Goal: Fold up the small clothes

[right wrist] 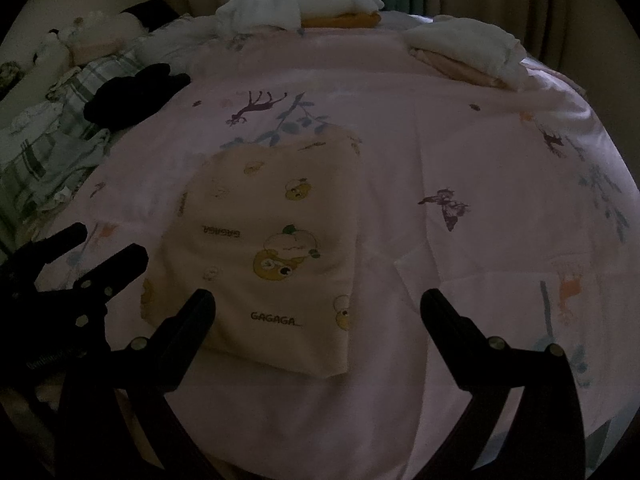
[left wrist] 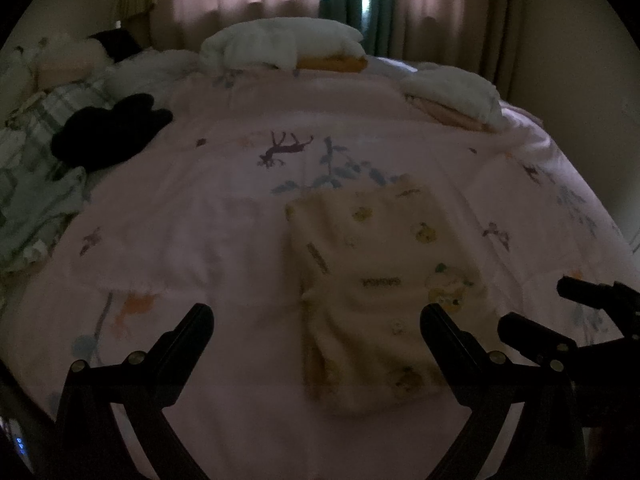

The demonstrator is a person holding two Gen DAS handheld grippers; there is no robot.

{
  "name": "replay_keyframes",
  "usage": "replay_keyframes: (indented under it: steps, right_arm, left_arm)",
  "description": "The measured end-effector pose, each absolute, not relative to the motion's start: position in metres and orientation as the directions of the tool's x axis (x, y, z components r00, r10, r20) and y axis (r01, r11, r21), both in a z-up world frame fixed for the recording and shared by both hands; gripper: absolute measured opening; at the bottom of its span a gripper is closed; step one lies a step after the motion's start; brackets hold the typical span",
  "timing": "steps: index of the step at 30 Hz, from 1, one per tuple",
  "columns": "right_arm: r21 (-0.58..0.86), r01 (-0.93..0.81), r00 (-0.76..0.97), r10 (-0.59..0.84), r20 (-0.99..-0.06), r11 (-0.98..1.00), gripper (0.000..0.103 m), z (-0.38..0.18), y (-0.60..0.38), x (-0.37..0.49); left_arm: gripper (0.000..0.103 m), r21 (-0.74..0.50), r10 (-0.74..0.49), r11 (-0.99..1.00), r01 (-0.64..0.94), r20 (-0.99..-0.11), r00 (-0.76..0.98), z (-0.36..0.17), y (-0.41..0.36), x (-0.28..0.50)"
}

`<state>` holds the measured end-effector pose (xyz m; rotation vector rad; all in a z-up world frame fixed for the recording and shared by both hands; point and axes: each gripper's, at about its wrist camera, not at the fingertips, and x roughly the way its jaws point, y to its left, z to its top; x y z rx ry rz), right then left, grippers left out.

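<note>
A cream garment (right wrist: 260, 248), printed with cartoon bears and the word "GAGAGA", lies folded into a flat rectangle on the pink bedspread (right wrist: 460, 140), near its front middle. The left gripper (left wrist: 316, 316) hovers above the garment's left edge with its 2 fingers spread wide, gripping nothing. The right gripper (right wrist: 318, 300) hangs over the garment's near right corner, equally wide and empty (the room is dim). A black garment (left wrist: 108, 136) lies far left. 2 white folded stacks (left wrist: 280, 44) sit at the far edge.
</note>
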<state>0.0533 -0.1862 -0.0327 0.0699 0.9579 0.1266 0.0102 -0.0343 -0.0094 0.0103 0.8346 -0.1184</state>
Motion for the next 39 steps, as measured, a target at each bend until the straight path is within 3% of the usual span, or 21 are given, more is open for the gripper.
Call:
replay_keyframes:
  steps: [39]
  right_arm:
    - [0.144, -0.061, 0.575, 0.153, -0.804, 0.988, 0.103, -0.0372, -0.1888, 0.0539]
  left_arm:
    - [0.102, -0.03, -0.084, 0.995, 0.091, -0.74, 0.667, -0.0111, -0.0404, 0.0097]
